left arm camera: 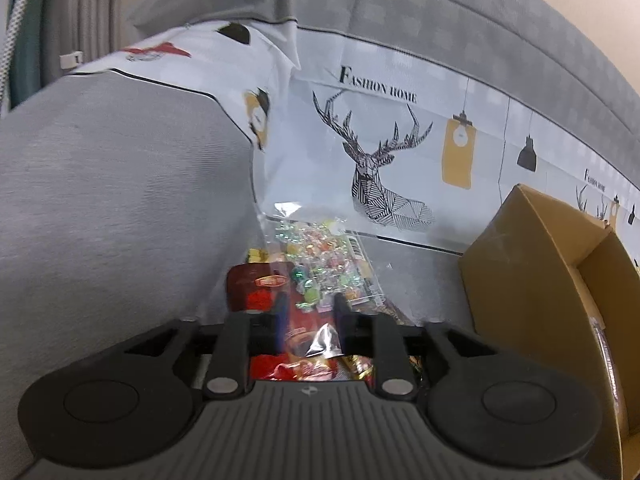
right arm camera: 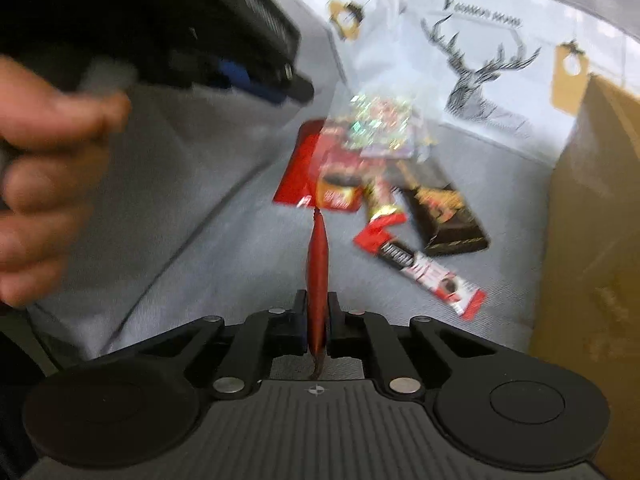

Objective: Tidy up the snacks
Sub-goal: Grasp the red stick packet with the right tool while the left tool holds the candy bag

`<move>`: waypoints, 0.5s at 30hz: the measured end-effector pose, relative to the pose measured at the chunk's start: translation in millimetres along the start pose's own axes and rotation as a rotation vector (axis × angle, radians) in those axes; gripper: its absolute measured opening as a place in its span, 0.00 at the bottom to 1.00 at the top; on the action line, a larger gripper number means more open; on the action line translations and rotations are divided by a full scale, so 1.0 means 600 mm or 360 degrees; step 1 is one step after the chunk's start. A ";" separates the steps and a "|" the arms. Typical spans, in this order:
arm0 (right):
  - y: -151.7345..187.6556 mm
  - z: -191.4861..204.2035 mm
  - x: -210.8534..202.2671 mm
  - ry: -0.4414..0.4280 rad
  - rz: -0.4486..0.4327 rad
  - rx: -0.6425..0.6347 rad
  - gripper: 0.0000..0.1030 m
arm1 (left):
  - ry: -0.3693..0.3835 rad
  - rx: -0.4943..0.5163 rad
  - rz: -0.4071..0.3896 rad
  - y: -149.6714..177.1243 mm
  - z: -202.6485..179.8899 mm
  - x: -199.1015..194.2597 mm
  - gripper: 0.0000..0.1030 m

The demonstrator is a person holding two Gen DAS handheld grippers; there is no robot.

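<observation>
My left gripper (left arm camera: pixel 308 312) hangs spread over the snack pile, holding nothing; the candy bag (left arm camera: pixel 320 256) lies at twelve o'clock beyond its tips. My right gripper (right arm camera: pixel 317 312) is pinching a red packet (right arm camera: pixel 317 256) edge-on. At three o'clock stands the cardboard box (right arm camera: pixel 592 208). Several snacks (right arm camera: pixel 424 240) are left on the sofa, so I judge the sorting barely begun.

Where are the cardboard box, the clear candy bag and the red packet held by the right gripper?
cardboard box (left arm camera: pixel 520 280), left wrist view, its outer side wall.
clear candy bag (left arm camera: pixel 320 252), left wrist view, its candy-filled middle.
red packet (right arm camera: pixel 317 264), right wrist view, its thin edge.
</observation>
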State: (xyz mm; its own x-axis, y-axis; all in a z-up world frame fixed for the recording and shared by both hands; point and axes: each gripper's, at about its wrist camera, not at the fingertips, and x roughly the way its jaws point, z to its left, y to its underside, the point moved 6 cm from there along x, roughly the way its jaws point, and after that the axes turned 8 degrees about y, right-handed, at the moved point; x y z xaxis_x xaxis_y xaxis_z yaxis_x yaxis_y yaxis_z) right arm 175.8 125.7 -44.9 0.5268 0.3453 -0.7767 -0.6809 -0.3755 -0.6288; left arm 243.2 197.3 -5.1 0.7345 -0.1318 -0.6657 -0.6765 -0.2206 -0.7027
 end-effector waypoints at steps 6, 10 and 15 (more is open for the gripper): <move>0.023 -0.004 0.013 0.0010 0.0153 -0.0026 0.08 | -0.0042 -0.0070 -0.0001 -0.020 -0.011 0.052 0.95; 0.035 0.009 0.023 0.0010 0.0184 -0.0093 0.08 | -0.0087 -0.0110 0.0052 -0.032 -0.021 0.096 1.00; 0.037 0.014 0.023 0.0001 0.0179 -0.0126 0.08 | -0.0130 -0.0157 0.0120 -0.039 -0.017 0.145 1.00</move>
State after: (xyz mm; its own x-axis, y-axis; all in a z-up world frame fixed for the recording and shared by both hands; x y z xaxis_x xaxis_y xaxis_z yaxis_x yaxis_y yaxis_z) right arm 163.5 129.3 -69.1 0.4494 0.2968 -0.8426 -0.6933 -0.4789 -0.5385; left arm 323.7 181.4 -43.9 0.6720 -0.0736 -0.7369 -0.7181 -0.3077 -0.6242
